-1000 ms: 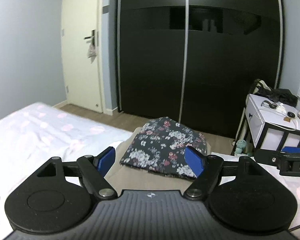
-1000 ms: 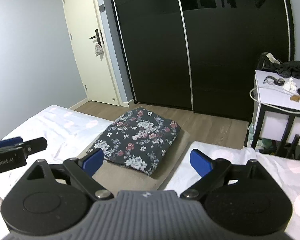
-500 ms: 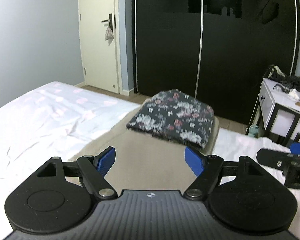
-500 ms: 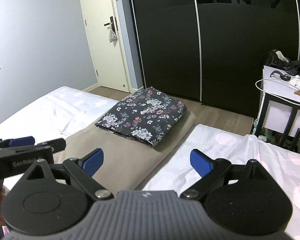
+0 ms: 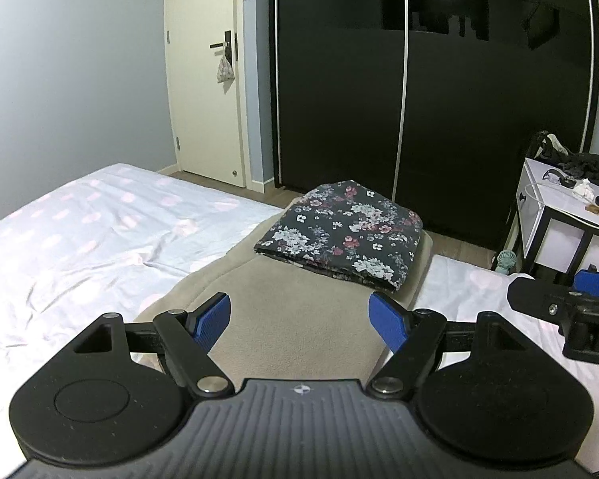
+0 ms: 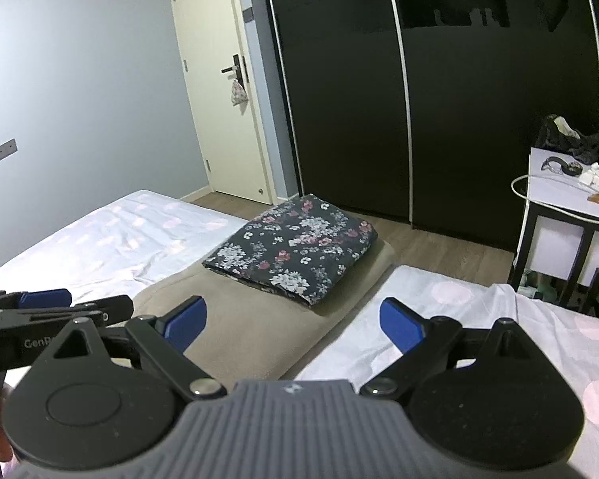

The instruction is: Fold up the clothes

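Clothes here mean two pieces as far as I can judge: nearest me, a beige garment [image 5: 299, 319] spread flat along the bed [image 5: 100, 231], and at its far end a folded floral garment [image 5: 339, 235] resting on top of it, close to the foot of the bed. My left hand-held gripper [image 5: 299, 319] hovers over the near part of the beige cloth with its jaws spread wide and nothing between them; my right hand-held gripper [image 6: 293, 321] is likewise wide apart and empty, above the beige cloth's right edge where it meets the white sheet. I judge the beige piece soft, limp and fairly thick, light enough to lift but prone to sag and drag, so I would pinch it at the near corners or along the side hems, one gripper each. The floral bundle looks thin and slippery; I would grip its folded edge to keep the layers together. Beyond stand the dark wardrobe [image 5: 419, 99] and the side table [image 6: 567, 207].
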